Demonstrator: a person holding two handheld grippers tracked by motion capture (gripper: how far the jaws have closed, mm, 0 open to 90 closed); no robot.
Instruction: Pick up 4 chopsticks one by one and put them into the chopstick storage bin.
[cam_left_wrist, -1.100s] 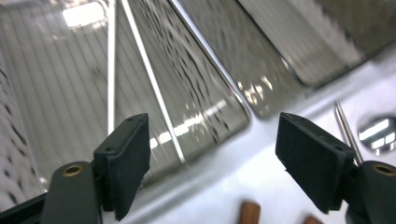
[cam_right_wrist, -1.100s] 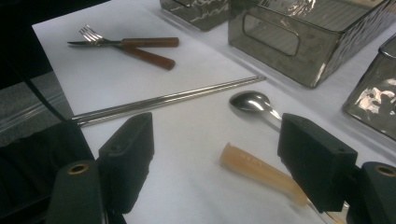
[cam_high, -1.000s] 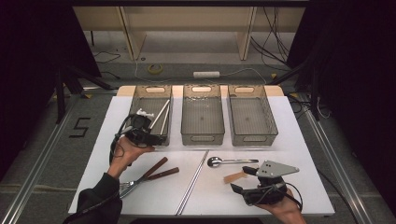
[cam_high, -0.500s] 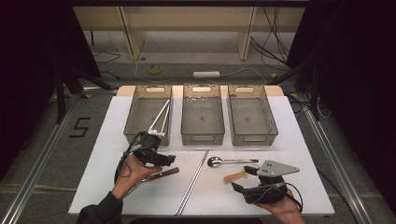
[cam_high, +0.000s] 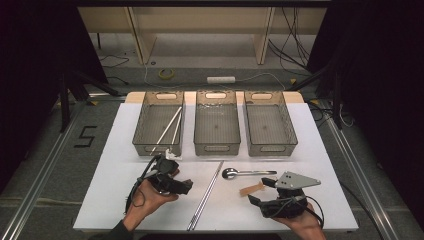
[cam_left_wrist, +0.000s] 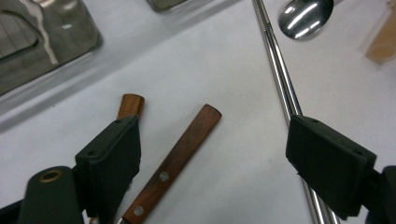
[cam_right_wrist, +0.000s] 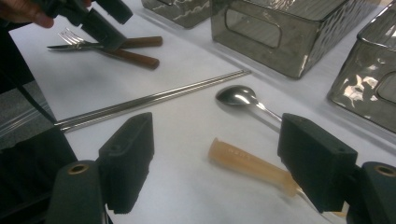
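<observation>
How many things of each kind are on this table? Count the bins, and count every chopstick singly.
Bins: 3
White chopsticks: 2
Metal chopsticks: 2
Spoon: 1
Wooden-handled cutlery: 2
Tan-handled utensil: 1
Total: 11

Two hand-held black claws seen over a white desk: the left claw (cam_high: 186, 186) is a compact black body trailing a looped black cable at its 7 o'clock, with a small white fitting at its 12 o'clock. The right claw (cam_high: 260, 191) carries a grey three-cornered plate on top, dotted with dark screws, and a black cable curling at its 4 o'clock. Each has two blocky matte-black jaws with small round holes. A dark sleeve covers the left forearm.
</observation>
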